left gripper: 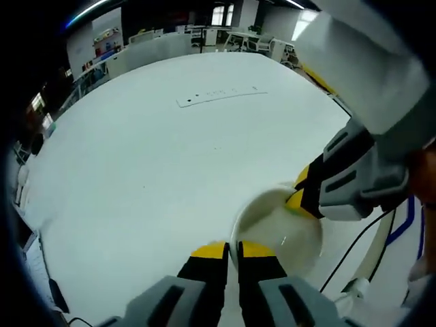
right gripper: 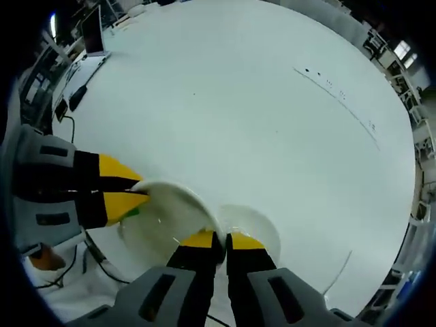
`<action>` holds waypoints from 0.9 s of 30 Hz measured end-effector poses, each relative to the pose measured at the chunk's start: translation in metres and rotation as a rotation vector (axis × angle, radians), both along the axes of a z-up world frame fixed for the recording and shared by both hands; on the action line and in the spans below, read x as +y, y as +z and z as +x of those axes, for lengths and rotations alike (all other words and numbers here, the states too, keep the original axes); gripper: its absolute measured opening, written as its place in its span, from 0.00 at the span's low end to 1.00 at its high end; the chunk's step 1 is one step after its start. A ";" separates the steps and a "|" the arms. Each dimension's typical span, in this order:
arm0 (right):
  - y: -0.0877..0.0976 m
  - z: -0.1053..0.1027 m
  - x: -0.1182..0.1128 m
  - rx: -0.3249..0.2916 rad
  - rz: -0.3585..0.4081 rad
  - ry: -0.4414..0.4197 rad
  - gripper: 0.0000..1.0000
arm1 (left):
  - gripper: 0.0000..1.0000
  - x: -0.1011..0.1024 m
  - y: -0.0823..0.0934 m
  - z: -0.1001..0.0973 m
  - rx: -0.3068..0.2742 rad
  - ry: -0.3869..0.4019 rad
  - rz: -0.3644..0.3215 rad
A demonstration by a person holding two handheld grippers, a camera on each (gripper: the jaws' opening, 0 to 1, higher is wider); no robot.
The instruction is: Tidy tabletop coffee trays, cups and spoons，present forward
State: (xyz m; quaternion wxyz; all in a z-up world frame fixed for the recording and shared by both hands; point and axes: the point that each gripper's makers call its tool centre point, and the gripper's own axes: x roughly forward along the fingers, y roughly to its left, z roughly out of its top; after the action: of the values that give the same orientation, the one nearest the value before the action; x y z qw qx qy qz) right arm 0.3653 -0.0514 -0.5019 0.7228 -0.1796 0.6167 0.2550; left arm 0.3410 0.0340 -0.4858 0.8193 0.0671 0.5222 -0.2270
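Looked down on a big white round counter in both views. Found a white round cup low in the left gripper view, near the close edge of the counter. Could not tell if it sat on the counter or hung just above it. Pinched on its near rim by the left tool, yellow tips squeezed almost together with the thin rim between them. Pinched on its far rim by the right tool, reaching in from the right, yellow tips clenched on that rim too. Looked smooth and shiny inside the cup. In the right gripper view, saw the same white round cup just above the right tool, tips clenched tight, and the left tool coming in from the left and biting the other side of the rim. Noticed a second white rounded shape touching the cup on its right, too blurry to name. Spotted a thin white strip with small dark dots far off on the counter, well apart from the cup. Spotted a thin black cable past the counter edge, and an open laptop at the far side.
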 end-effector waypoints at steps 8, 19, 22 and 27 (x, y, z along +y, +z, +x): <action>-0.007 -0.009 -0.030 0.021 -0.012 -0.012 0.06 | 0.07 -0.031 -0.003 -0.004 0.013 -0.063 -0.009; -0.016 -0.016 -0.058 0.052 0.002 -0.062 0.06 | 0.07 -0.059 -0.012 -0.003 0.015 -0.107 0.004; -0.020 -0.018 -0.060 0.065 0.011 -0.068 0.06 | 0.07 -0.061 -0.015 -0.004 0.023 -0.113 0.009; -0.023 -0.019 -0.060 0.076 0.018 -0.073 0.06 | 0.07 -0.063 -0.016 -0.003 0.024 -0.114 0.008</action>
State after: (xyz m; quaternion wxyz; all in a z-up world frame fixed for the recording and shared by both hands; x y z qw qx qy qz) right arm 0.3462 -0.1117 -0.5246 0.7092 -0.1404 0.6476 0.2406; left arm 0.3375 -0.0285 -0.5022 0.7986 0.0971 0.5280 -0.2719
